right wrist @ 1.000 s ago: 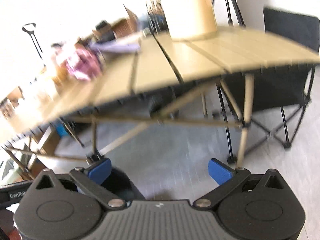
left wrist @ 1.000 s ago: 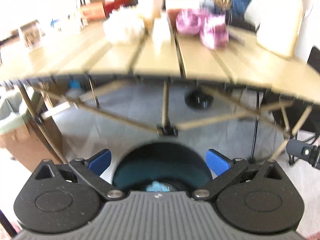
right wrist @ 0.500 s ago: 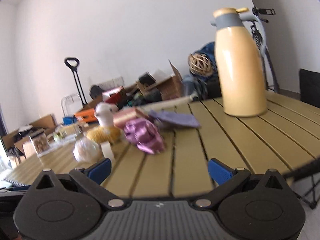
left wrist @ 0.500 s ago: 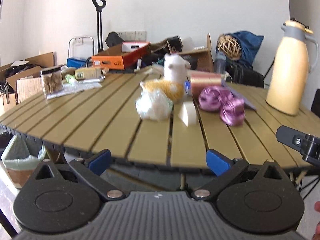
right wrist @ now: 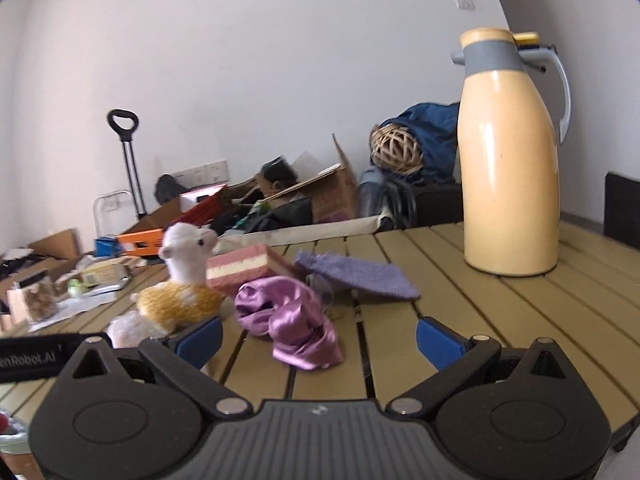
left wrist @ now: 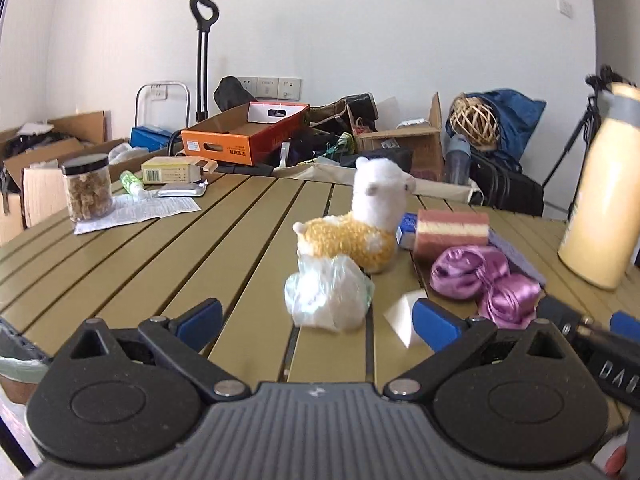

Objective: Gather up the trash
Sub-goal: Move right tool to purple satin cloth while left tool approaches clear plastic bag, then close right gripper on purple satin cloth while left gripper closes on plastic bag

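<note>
A crumpled clear plastic bag (left wrist: 328, 294) lies on the slatted wooden table (left wrist: 200, 248), just ahead of my left gripper (left wrist: 318, 322), which is open and empty. A small white scrap (left wrist: 402, 316) lies beside the bag, next to my right fingertip. A crumpled purple satin cloth (right wrist: 290, 322) lies just ahead of my right gripper (right wrist: 320, 338), which is open and empty. The bag shows faintly at the left in the right wrist view (right wrist: 128, 330). The purple cloth also shows in the left wrist view (left wrist: 484, 280).
A plush alpaca (left wrist: 360, 228), a pink striped sponge (left wrist: 452, 226), a lilac cloth (right wrist: 356, 276) and a yellow thermos (right wrist: 510, 160) stand on the table. A jar (left wrist: 88, 188), papers and a box lie far left. Cartons clutter the floor beyond. A lined bin (left wrist: 20, 368) sits low left.
Both grippers rose from below the table edge to above the tabletop and moved forward. The bag and the purple cloth now sit closer to the fingertips.
</note>
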The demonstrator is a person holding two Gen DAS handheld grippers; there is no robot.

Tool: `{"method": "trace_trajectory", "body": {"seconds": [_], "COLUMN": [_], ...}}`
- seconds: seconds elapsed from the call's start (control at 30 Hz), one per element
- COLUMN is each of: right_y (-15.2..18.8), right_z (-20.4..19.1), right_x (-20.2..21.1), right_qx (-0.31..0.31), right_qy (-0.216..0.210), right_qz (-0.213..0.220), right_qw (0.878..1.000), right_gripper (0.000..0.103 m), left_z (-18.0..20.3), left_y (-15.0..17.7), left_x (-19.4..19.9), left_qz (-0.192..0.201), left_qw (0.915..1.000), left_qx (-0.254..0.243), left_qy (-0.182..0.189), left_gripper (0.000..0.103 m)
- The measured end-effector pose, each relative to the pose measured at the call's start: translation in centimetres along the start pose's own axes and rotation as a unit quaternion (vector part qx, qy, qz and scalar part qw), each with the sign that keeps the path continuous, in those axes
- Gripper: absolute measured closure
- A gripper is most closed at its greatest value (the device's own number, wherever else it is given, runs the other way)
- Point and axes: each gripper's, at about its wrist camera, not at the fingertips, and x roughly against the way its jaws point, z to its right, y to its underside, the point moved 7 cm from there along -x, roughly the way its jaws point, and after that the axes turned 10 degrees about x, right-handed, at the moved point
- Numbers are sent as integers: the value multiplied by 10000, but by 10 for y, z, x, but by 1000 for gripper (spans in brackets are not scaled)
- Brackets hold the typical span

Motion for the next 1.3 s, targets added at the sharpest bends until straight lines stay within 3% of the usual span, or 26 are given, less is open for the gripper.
{"method": "trace_trajectory", "body": {"seconds": [0.3, 0.4, 0.6, 0.73, 0.83, 1.3], "right_y": [-5, -5, -11, -13, -12, -11], "right_z": [-12, -15, -10, -8, -9, -16], "right_x": [-43, -56, -74, -82, -88, -107], "right_qx": [47, 57, -113, -18, 99, 360], "right_qy": [-54, -19, 35, 93, 97, -65], "right_qz": [-271, -342, -484, -587, -722, -1067], "right_qw": [9996, 9994, 9988, 9982, 9973, 9936], "right_gripper": [0, 0, 0, 0, 0, 0], "left_z": [-4, -1, 5, 6, 5, -8], "left_y": [-16, -11, -5, -1, 0, -20], "left_x": [-46, -60, -84, -93, -95, -67], "left_qz": [-116, -256, -593, -814, -782, -218], "left_qw": [9997, 9994, 9976, 9957, 9958, 9987], "left_qx": [193, 218, 346, 420, 477, 458], "left_qy": [-127, -108, 2, 120, 96, -81], "left_gripper": [0, 5, 24, 50, 57, 59]}}
